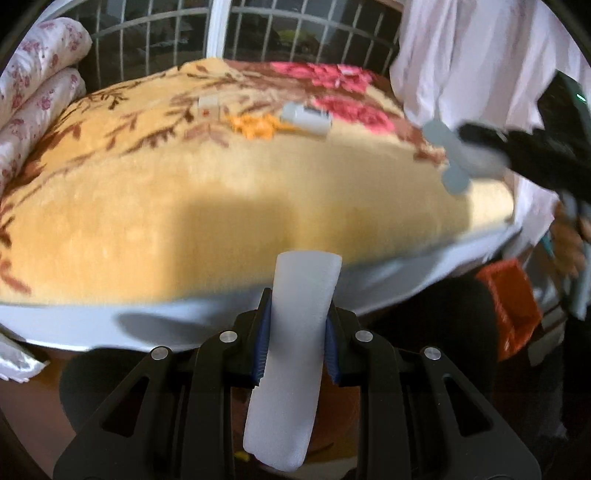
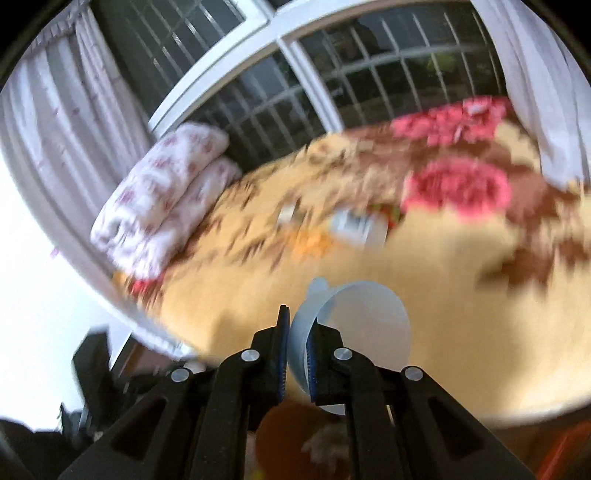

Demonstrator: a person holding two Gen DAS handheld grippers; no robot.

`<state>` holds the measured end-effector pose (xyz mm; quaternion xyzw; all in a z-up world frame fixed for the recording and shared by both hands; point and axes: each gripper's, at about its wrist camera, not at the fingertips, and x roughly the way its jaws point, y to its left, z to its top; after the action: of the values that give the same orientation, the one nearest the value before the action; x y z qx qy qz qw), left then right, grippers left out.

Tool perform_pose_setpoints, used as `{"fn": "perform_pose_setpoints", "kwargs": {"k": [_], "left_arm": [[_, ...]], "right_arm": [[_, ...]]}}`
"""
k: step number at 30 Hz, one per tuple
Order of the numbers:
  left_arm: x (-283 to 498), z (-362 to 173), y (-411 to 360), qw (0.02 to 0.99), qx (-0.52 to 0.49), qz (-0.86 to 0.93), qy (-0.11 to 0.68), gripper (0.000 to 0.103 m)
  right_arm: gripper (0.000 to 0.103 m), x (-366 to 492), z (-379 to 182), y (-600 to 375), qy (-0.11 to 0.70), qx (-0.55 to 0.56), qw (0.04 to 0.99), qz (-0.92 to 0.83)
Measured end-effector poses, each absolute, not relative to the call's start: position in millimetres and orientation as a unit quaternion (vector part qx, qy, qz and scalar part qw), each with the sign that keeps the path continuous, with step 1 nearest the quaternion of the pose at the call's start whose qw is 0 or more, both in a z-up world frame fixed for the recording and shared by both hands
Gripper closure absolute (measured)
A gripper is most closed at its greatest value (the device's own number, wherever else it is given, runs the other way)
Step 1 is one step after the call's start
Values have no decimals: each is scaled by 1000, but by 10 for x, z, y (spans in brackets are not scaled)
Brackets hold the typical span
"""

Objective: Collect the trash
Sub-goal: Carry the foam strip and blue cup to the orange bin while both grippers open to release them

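My left gripper (image 1: pixel 295 345) is shut on a translucent white plastic piece (image 1: pixel 295 332) that stands up between its blue pads, in front of the bed's near edge. My right gripper (image 2: pixel 295 354) is shut on the rim of a pale blue plastic lid (image 2: pixel 354 325); it also shows at the right of the left wrist view (image 1: pixel 456 155). On the yellow flowered blanket (image 1: pixel 221 192) lie a white bottle-like container (image 1: pixel 306 118), orange scraps (image 1: pixel 255 125) and a small white box (image 1: pixel 208 103). The container (image 2: pixel 356 225) and scraps (image 2: pixel 312 242) also show, blurred, in the right wrist view.
A folded floral quilt (image 1: pixel 40 92) lies at the bed's left side. A barred window (image 1: pixel 258 33) is behind the bed, a white curtain (image 1: pixel 480 55) at the right. An orange bin (image 1: pixel 513 306) stands low beside the bed at the right.
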<state>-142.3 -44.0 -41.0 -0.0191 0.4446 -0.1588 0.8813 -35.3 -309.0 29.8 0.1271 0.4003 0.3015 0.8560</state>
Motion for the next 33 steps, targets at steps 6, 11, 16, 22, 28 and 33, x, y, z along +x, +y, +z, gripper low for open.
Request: {"fn": "perform_pose_setpoints", "kwargs": {"k": [6,11,16,22,28,33], "left_arm": [[-1672,-819,-425,863,15,-161,479,79],[-1678,-1176,-428,842,19,-150,518,79],[-1602,-1558,-478,810,19,-140,569,79],[-1522,-1807,-554,784,28,-140,604,79],[-1520,-1919,-530,771,16,-139,621,78],[-1482,-1947,-505,765,29,-131,630,36]], "right_arm": [[95,-1123,-466,-2788,455,88,838,289],[95,-1315,-993,-2516,502,62,812,292],[94,-1272,-1413,-2384,544,51,786,289],[94,-1156,-1717,-2300,580,52,762,284],[94,-1088,-1842,-2155,597,35,748,287],[44,-1050,-1898,-2084,607,20,745,275]]}}
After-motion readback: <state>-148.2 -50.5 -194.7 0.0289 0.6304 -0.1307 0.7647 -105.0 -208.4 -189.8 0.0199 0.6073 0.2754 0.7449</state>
